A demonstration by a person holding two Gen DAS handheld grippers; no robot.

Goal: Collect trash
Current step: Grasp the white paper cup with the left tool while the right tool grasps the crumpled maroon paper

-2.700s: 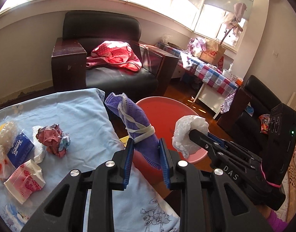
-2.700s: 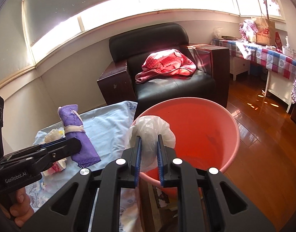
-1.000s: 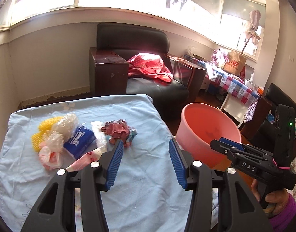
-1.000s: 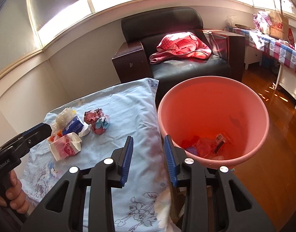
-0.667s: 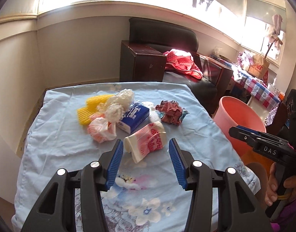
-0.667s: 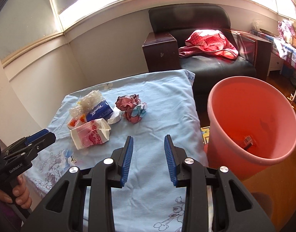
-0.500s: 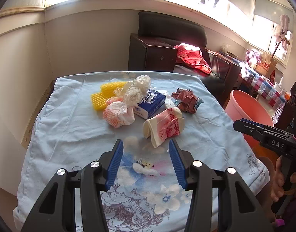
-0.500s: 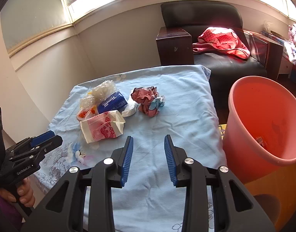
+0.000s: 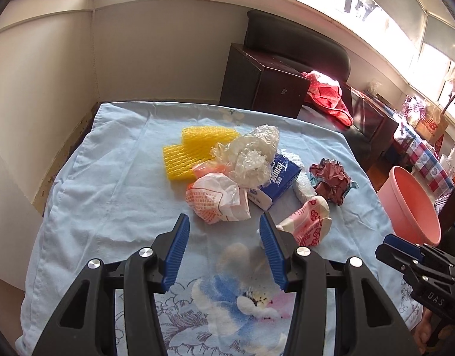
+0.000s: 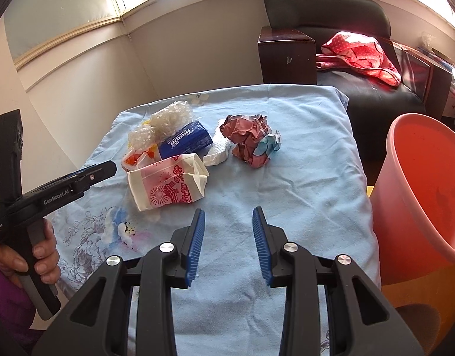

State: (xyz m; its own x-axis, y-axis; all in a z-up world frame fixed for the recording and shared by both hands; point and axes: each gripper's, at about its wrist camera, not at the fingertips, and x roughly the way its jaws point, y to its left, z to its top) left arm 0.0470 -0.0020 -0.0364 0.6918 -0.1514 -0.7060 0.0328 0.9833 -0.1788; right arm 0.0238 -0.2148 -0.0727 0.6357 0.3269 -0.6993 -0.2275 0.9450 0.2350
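Blue-clothed counter (image 9: 108,195): trash heap mid-surface. My left tool (image 9: 223,247), wide and empty, sits just short of the orange-printed bag (image 9: 217,197), nearest. Right tool (image 10: 226,244), narrower, empty. Bucket (image 10: 420,195) right; contents probably hidden.

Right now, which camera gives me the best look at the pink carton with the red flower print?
The right wrist view: the pink carton lies whole and unobstructed on the blue cloth, its open end showing. In the left wrist view the carton is end-on, partly hidden behind the left gripper's finger.
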